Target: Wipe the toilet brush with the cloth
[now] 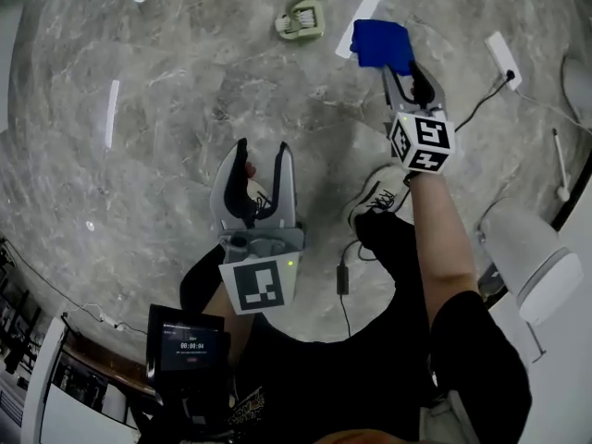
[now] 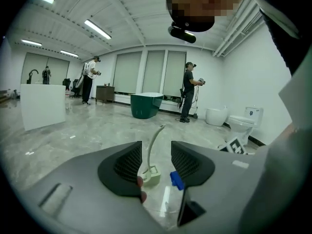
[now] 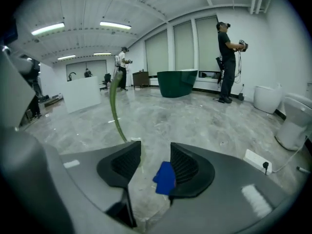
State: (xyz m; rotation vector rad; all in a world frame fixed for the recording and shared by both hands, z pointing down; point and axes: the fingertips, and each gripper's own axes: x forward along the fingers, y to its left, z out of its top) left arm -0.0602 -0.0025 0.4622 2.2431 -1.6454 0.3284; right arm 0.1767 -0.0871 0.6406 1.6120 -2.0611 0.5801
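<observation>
Head view: toilet brush (image 1: 303, 17) is lying on the floor (image 1: 185, 109) at upper centre, blue cloth (image 1: 381, 44) just right of it, sitting unpinched at right gripper (image 1: 410, 80) tips. Its jaws are standing wide. Left gripper (image 1: 264, 155) is gaping, empty.

A pale green brush (image 1: 301, 21) is seen standing upright on the marble floor (image 1: 185, 109), its handle curved. A crumpled blue cloth (image 1: 381, 44) is seen near it.

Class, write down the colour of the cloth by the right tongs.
Bright blue; the cloth shows best in the head view.
</observation>
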